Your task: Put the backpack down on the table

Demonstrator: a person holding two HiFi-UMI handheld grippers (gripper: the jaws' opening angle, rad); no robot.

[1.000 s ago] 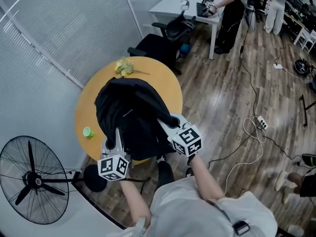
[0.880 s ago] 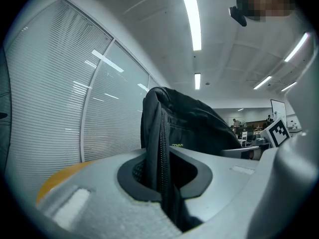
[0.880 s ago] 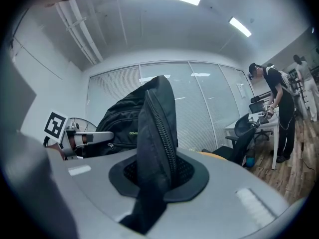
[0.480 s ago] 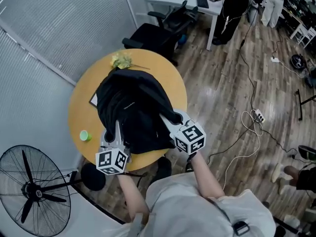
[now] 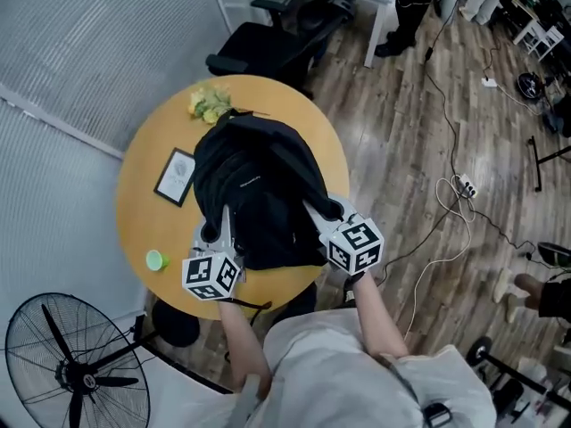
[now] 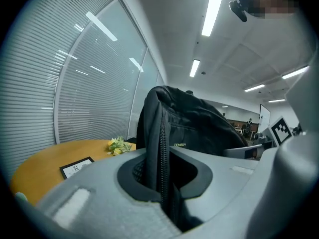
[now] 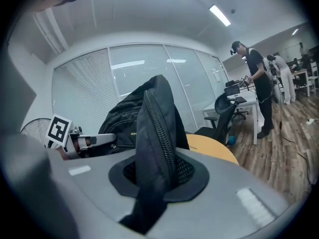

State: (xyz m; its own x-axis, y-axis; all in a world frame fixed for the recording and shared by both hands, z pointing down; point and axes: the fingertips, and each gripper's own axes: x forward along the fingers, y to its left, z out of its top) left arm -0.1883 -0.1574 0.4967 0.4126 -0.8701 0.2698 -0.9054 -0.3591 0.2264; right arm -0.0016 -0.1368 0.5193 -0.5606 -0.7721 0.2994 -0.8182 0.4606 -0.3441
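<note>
Since a second ago we've brought our one backpack (image 5: pixel 259 194) lower over the round table (image 5: pixel 138 221), mid-frame, uncovering one framed card (image 5: pixel 176 176). Both the left gripper (image 5: pixel 218 230) and right gripper (image 5: pixel 326 210) clamp a zippered fold each. We can't tell if its base touches wood.

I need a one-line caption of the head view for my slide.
The left hand-held gripper and right hand-held gripper grip a black backpack over the round wooden table.

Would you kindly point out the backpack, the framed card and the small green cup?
backpack (image 5: pixel 254 190), head view, middle of its black front panel.
framed card (image 5: pixel 176 176), head view, centre of its pale face.
small green cup (image 5: pixel 157 259), head view, its round top.
</note>
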